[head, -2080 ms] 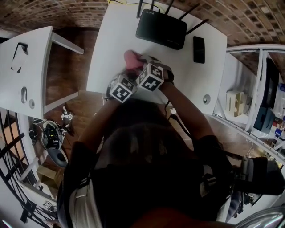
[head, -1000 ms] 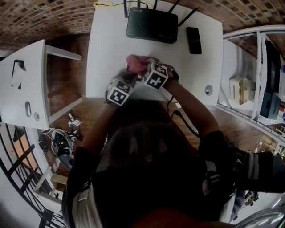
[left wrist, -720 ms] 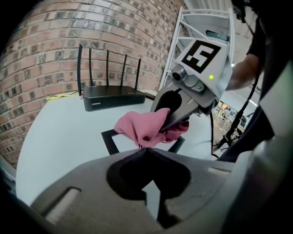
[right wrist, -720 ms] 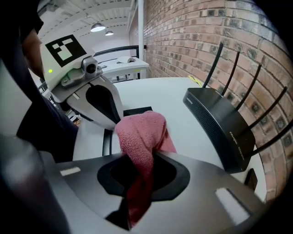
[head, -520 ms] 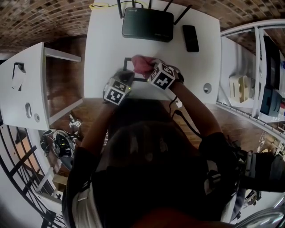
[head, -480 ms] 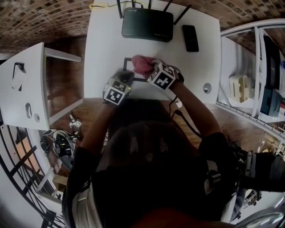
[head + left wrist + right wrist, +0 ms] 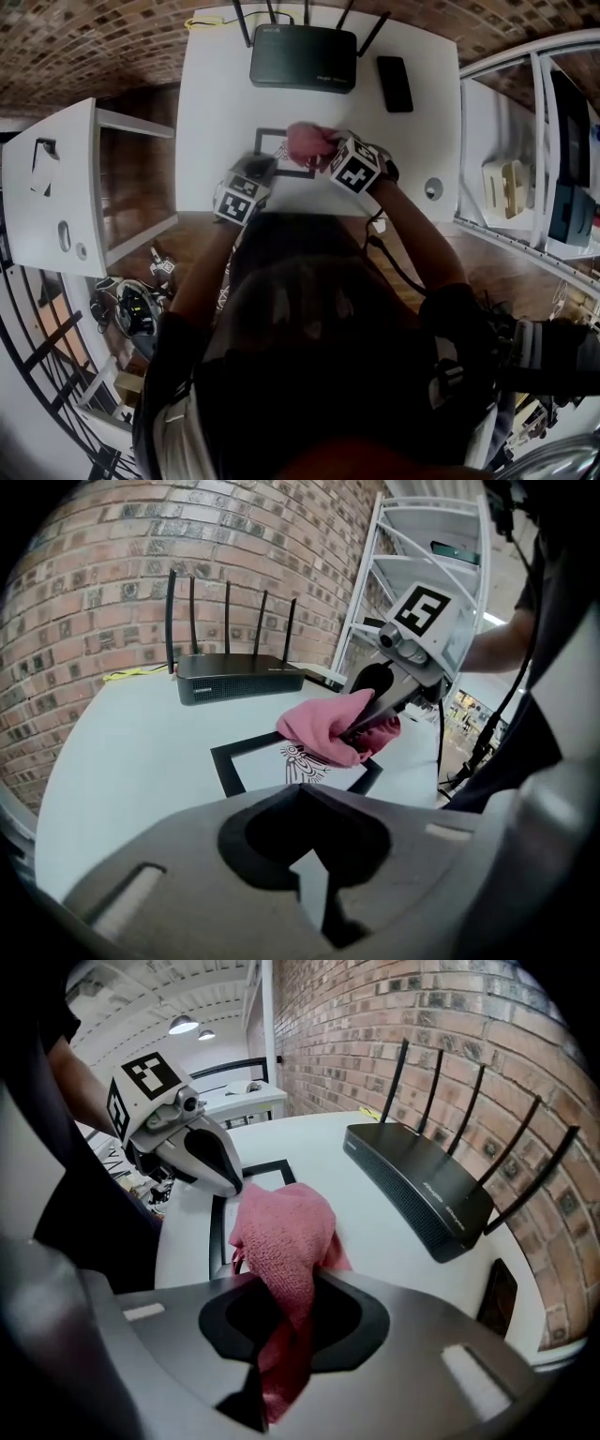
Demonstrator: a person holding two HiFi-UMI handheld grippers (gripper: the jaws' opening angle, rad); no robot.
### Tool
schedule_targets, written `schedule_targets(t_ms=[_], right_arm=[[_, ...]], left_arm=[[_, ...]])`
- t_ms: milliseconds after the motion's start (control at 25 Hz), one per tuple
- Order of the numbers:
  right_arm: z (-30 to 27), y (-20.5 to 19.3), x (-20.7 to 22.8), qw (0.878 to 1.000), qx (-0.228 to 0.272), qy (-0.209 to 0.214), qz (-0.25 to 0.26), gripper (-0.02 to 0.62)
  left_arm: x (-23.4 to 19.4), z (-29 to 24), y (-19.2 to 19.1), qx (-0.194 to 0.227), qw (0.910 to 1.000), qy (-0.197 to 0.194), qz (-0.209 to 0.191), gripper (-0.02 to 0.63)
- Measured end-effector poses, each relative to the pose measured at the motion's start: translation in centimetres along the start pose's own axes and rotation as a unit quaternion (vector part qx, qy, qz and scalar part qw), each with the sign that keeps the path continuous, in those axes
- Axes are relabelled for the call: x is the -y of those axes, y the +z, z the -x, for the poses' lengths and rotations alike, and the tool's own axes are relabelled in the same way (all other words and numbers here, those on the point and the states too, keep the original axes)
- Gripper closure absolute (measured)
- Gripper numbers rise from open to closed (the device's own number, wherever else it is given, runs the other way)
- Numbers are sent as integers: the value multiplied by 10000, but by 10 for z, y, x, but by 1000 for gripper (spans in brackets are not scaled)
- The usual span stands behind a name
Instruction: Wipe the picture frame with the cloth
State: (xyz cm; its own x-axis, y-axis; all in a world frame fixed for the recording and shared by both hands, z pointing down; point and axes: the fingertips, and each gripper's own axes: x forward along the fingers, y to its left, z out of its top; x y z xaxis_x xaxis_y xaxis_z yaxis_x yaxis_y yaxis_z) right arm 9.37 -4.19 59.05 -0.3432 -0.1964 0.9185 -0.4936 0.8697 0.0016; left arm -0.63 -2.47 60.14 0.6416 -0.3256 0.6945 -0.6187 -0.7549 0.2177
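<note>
A black picture frame (image 7: 271, 133) with an insect drawing lies flat on the white table (image 7: 216, 84). The bunched pink cloth (image 7: 308, 142) rests on the frame's right part, and my right gripper (image 7: 325, 153) is shut on it. In the right gripper view the cloth (image 7: 281, 1232) hangs from between my jaws over the frame (image 7: 217, 1234). My left gripper (image 7: 262, 166) is shut with nothing between its jaws, its tip at the frame's near left edge. From the left gripper view, the frame (image 7: 225, 766), the cloth (image 7: 319, 733) and the right gripper (image 7: 362, 731) lie ahead.
A black router (image 7: 302, 58) with several antennas stands at the table's back edge, with a dark phone (image 7: 394, 83) to its right. A white shelf unit (image 7: 525, 141) stands right of the table. A second white table (image 7: 56, 178) is at the left.
The right gripper has carried the cloth to the right across the frame, uncovering the frame's left part. The left gripper has stayed at the frame's near edge.
</note>
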Motion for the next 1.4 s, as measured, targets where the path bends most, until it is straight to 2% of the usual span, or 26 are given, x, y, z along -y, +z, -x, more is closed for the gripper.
schedule_targets(t_ms=[240, 480, 680, 760, 880, 1040, 1240, 1400], right_arm=[[28, -26, 15, 9969, 388, -217, -654, 526], [57, -31, 38, 9886, 866, -529, -1113, 526], [86, -31, 57, 9792, 1280, -736, -1389, 525], [94, -35, 62, 9764, 1401, -763, -1454, 525], [101, -43, 65, 9729, 1564, -703, -1550, 525], [99, -55, 69, 9713, 1594, -678, -1631, 522], [85, -58, 64, 9732, 1614, -533, -1546, 515], [65, -72, 55, 9796, 1359, -350, -1440, 482]], left_arm=[[1, -1, 0, -35, 9997, -210, 96, 604], [-2, -1, -1, -150, 9996, -157, 171, 604], [1, 1, 0, -418, 9988, -111, 238, 604], [1, 5, 13, -294, 9994, -44, 181, 604], [1, 13, 35, 53, 9995, 14, 300, 604], [6, 16, 56, 222, 9991, -11, 349, 604], [14, 13, 58, 116, 9996, -28, 270, 604], [24, 10, 56, -1, 9997, -83, 210, 604]])
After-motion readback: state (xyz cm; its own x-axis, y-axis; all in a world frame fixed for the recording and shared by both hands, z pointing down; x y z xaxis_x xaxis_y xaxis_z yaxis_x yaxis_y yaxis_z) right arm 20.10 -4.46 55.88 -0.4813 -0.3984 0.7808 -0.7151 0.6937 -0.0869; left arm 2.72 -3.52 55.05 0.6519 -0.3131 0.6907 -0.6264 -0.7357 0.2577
